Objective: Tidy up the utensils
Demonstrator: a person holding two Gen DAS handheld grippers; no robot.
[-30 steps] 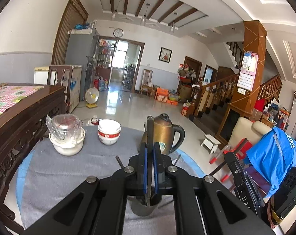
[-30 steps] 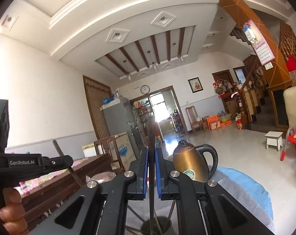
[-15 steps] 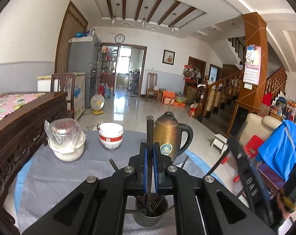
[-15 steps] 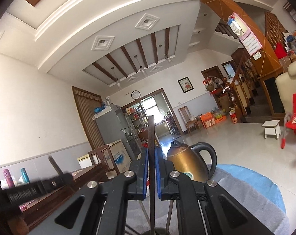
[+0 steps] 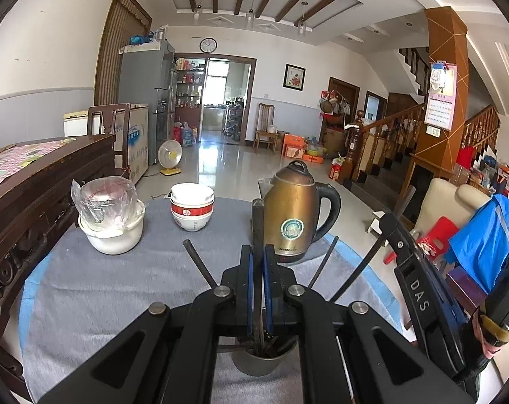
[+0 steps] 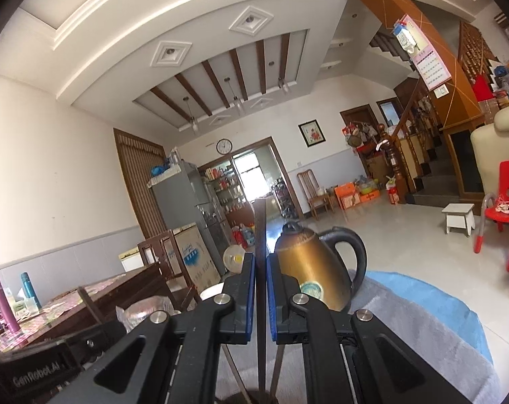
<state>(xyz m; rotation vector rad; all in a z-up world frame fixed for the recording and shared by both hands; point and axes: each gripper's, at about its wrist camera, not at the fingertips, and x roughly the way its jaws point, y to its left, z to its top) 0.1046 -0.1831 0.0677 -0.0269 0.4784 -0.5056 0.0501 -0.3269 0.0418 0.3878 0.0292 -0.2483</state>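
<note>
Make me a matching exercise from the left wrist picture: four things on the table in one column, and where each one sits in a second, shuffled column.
Things
1. kettle
2. stacked bowls
3. bagged glass on a white bowl
4. grey cup

Places
A. far left of the grey cloth, beside the carved wooden furniture
B. nearest the camera, under the left tongs, dark sticks standing in it
C. far side of the cloth, just right of the tongs' tips
D. far side of the cloth, between the bagged glass and the kettle

Pairs: 1-C, 2-D, 3-A, 4-B
</note>
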